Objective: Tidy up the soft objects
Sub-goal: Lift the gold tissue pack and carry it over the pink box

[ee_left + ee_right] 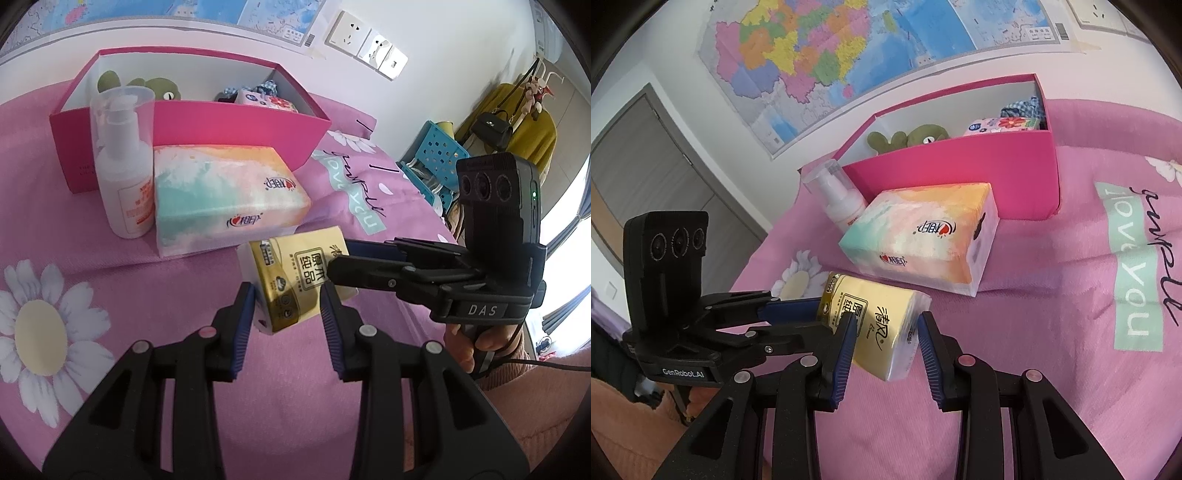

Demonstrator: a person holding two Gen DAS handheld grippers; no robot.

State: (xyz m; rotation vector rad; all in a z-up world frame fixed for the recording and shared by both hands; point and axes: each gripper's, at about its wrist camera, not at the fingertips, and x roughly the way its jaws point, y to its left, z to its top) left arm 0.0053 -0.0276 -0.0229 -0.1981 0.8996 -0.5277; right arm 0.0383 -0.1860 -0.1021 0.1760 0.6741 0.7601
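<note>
Above the pink bedspread [110, 258] we hold both grippers tilted downward, meeting from opposite sides on one small tissue pack [295, 280]. Our left gripper [288, 306] clamps one end of it between its blue pads, and our right gripper [886, 332] clamps the other end, so the pack hangs clear of the cloth between them, tilted. The pack is yellow-gold plastic with a white end, slightly squeezed, printed with Chinese characters we do not read further. Just behind it lies a pastel tissue brick [229, 199] with a heart logo, a white pump bottle [123, 166] beside it, and a pink box [240, 129] holding a green plush [162, 88]. The right tool reads "DAS", the left "GenRobot.AI", and the spread says "love you".
</note>
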